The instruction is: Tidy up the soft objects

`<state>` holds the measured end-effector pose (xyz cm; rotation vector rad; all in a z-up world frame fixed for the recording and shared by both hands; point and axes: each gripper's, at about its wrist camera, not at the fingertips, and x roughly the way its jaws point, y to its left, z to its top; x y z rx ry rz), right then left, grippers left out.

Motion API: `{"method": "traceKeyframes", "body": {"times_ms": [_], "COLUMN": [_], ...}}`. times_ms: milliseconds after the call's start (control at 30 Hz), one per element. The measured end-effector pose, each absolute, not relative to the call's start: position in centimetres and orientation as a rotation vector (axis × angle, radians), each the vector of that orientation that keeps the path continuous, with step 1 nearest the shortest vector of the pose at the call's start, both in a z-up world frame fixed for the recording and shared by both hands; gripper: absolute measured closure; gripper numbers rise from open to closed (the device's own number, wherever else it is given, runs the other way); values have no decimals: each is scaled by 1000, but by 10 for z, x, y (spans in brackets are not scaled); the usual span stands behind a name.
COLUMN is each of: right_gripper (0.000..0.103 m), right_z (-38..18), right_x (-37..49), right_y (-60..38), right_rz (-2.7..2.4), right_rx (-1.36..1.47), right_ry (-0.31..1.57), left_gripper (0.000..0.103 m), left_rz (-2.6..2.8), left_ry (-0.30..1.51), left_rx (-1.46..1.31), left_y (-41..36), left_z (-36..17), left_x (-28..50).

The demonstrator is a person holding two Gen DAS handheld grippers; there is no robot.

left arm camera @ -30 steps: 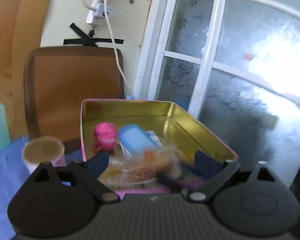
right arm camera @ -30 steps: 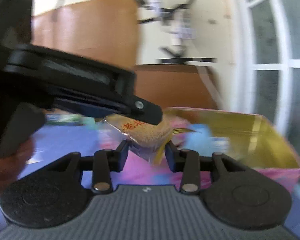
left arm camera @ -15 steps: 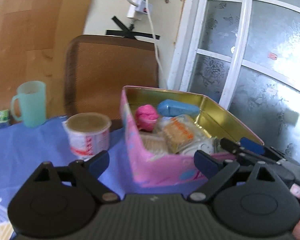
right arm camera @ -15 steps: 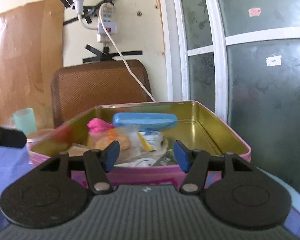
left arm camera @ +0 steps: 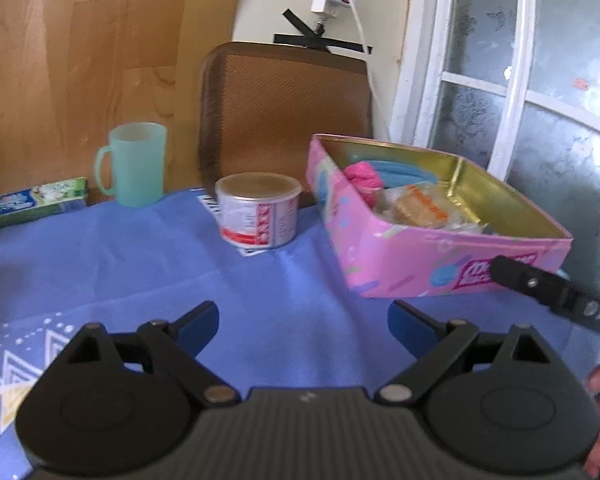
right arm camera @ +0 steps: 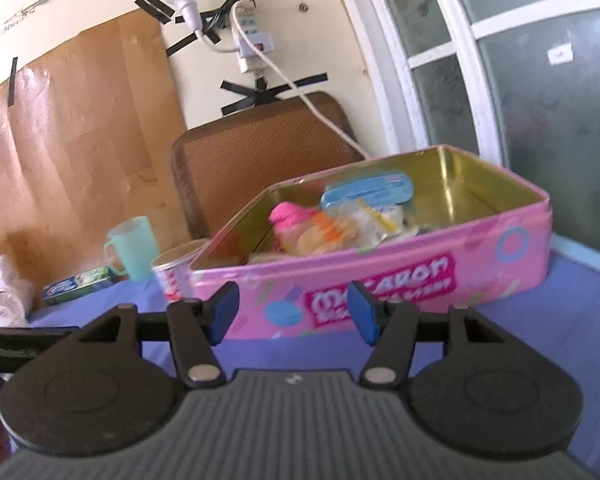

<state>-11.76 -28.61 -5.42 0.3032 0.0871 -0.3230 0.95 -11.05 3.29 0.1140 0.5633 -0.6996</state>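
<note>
From the left wrist we look down across the blue-clothed worktop (left arm camera: 280,280), set back from the open pink metal tin (left arm camera: 440,264). From the right wrist we sit lower, near it (right arm camera: 380,284). Both share the brown chair back (left arm camera: 284,112).

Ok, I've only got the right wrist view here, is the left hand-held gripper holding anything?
Observer: No. The left hand-held gripper is open and empty, over bare blue tablecloth.
Operator: And the can half hidden behind the tin, is it open?
Observer: No, the can has a tan lid on and stands upright beside the left wall of the pink tin.
Operator: Where does my right hand-held gripper sit from that side?
Observer: One of its fingers crosses in front of the tin's near wall by the right corner. I cannot tell whether it touches.
</note>
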Motion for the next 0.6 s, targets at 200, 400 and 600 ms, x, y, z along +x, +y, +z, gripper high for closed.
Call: {"method": "traceKeyframes", "body": {"times_ms": [200, 400, 600], "right_gripper": [41, 41, 41], "right_z": [-53, -53, -55], "right_x": [-117, -116, -116], "right_y": [-278, -275, -275], "right_rz": [-295, -294, -305], "right_rx": [351, 372, 374], "right_ry": [112, 114, 121], "left_gripper": [8, 7, 7], "left_rz": [-658, -657, -659], "left_ry": [551, 557, 555], "left_rx": [136, 138, 138], "left_y": [-105, -105, -104], "left_z": [28, 21, 18], "left_x": [9, 11, 13]}}
